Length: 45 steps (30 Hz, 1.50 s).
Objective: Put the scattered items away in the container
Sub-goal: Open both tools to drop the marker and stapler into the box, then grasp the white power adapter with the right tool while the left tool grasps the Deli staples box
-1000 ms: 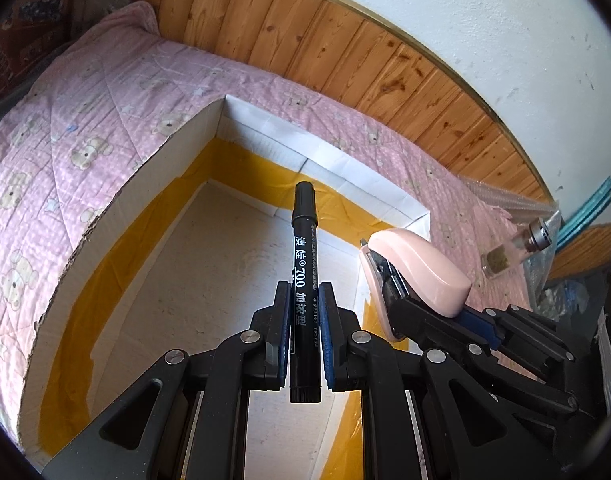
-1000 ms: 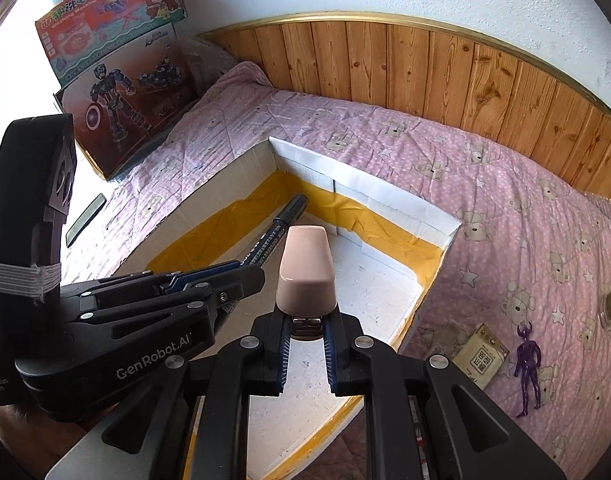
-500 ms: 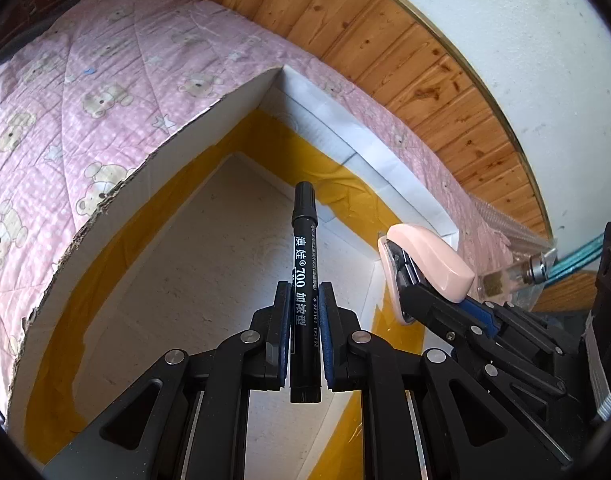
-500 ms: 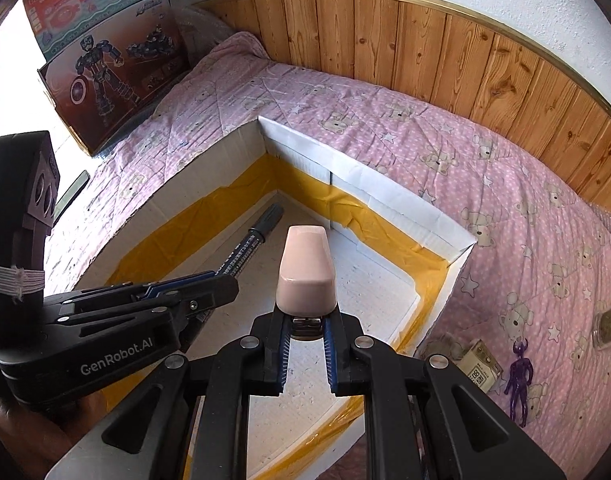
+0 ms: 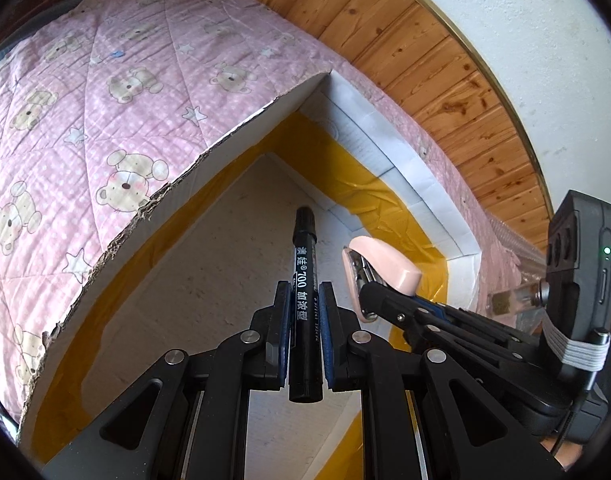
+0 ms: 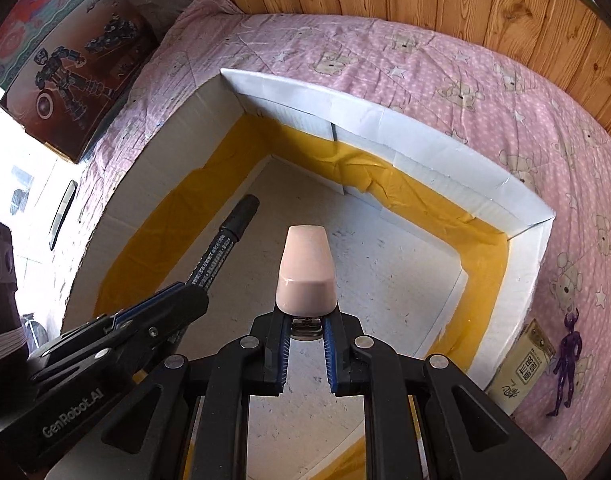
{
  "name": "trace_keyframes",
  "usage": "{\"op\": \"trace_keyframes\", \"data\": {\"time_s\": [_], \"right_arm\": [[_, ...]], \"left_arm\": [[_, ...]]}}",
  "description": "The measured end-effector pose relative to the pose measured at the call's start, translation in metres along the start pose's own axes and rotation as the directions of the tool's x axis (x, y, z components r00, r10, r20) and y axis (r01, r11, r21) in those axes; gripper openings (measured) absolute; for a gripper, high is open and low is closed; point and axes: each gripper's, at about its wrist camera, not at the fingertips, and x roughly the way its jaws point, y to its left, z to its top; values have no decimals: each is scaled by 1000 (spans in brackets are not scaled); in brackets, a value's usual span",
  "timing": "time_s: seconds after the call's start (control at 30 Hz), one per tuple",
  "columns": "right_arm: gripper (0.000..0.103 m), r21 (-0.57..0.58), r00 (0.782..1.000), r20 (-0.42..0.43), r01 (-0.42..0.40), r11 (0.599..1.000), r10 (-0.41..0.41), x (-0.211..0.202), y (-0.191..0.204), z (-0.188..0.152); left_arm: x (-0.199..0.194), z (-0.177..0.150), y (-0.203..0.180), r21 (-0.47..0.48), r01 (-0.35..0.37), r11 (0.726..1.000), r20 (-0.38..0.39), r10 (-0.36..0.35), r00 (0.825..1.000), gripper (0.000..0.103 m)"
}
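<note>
While both grippers hung over the open cardboard box (image 6: 385, 120) on the pink quilt (image 6: 505, 92), the left gripper (image 5: 303, 312) pinched a black marker (image 5: 303, 280) and the right gripper (image 6: 305, 332) clamped a pink stapler (image 6: 305, 276), neither item touching the box floor

"700" on the black marker (image 5: 303, 300); "GenRobot.AI" on the left tongs (image 6: 177, 304).

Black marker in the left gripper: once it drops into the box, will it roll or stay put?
The black marker looks round-barrelled, so it will probably roll on the box floor until a wall stops it. It seems rigid and light, unlikely to break.
</note>
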Motion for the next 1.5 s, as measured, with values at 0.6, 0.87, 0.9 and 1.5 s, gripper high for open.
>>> {"op": "trace_keyframes", "data": {"time_s": [0.6, 0.87, 0.9, 1.5], "right_arm": [[27, 34, 996, 92, -7, 999, 4, -34, 8, -25], [30, -80, 957, 275, -72, 994, 91, -81, 23, -87], [31, -86, 946, 310, -75, 994, 98, -88, 23, -96], [39, 50, 770, 636, -93, 994, 40, -157, -55, -292]], "left_arm": [[-27, -2, -3, 49, 34, 998, 56, -37, 998, 22], [-78, -36, -24, 209, 70, 975, 212, -115, 971, 26], [-84, -42, -28, 232, 71, 970, 232, -126, 965, 26], [-85, -206, -123, 616, 150, 773, 168, -315, 934, 31]]}}
